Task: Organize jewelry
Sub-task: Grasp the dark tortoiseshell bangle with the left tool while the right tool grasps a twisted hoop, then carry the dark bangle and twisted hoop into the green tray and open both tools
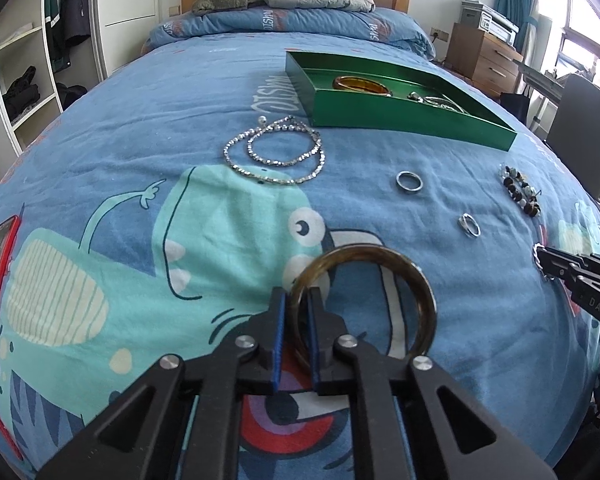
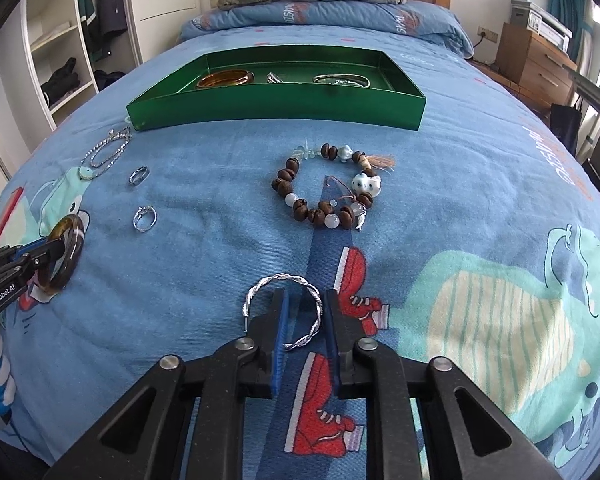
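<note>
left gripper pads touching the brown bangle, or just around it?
Touching. In the left wrist view the left gripper has both blue pads pressed against the brown bangle, one inside the rim, one outside, with no gap showing.

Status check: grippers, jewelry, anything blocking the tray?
Left gripper shut on brown bangle. Right gripper shut on twisted silver bangle. Path to green tray clear.

On the bed (image 2: pixel 460 208), the tray (image 2: pixel 276 110) lies far back with a bangle (image 2: pixel 225 79) at its left. In front of the tray lies the beaded bracelet (image 2: pixel 327 188); to its left two rings (image 2: pixel 138 175), one before the other, and the chain necklace (image 2: pixel 108 151) behind them.
</note>
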Tool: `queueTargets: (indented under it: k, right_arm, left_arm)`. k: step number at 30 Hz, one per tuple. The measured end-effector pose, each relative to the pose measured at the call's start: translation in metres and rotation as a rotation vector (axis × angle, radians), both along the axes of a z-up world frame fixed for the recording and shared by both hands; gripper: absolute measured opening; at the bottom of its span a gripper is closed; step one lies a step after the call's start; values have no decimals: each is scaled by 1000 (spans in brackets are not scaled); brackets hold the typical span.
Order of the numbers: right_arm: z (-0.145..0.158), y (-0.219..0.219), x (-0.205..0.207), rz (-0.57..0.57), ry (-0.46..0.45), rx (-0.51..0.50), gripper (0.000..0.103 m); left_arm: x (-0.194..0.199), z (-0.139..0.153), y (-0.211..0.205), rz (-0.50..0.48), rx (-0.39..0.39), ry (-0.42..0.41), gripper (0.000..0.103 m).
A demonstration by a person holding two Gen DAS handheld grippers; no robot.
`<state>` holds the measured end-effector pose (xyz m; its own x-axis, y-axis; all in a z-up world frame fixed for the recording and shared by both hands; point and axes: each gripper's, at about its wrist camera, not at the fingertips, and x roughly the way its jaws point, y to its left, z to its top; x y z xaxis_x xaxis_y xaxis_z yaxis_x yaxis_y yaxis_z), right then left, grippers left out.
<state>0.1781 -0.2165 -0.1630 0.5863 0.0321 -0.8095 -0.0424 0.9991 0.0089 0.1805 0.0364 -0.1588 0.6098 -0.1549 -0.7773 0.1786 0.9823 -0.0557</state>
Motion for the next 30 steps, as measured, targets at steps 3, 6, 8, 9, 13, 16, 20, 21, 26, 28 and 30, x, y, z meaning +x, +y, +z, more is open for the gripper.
queueTargets:
  k: [3,6,8,9,13,16,20,21,26,28,30]
  right_arm:
    - [2,4,-2,-7,-9,-16,7]
    - [5,4,-4,-18,-23,-8,6]
    - [9,1,-6,-31,-30,14,6]
    - [10,1,-8,-35,-34,21,6]
    - [19,0,-16,-42,-56,33,6]
    - [28,2,-22,-42,-77,37,6]
    - [41,3,-29,-46,-107,46,6]
    - [45,3,-30,-47,-115,47,6]
    - [62,6,-35,-47,-154,57,6]
    - [69,7,-35,-45,-167,63,6]
    - [76,7,-34,-41,-181,69,6]
  left_arm:
    - [-1,3,0,-4,4,6,9]
    - [-2,7,-1,-10,-1,11,8]
    - [-5,10,-2,-15,2,10,8]
    - [-7,12,-3,-16,1,7,8]
    - [-14,21,-4,-19,-4,-7,8]
    - [-18,30,-3,-17,-9,-22,8]
    - [-22,39,1,-11,-20,-36,8]
    - [-23,42,2,-10,-22,-40,8]
    - [-24,53,7,-6,-36,-58,8]
    - [-22,58,9,-5,-41,-66,8]
    - [-20,63,9,-6,-47,-74,8]
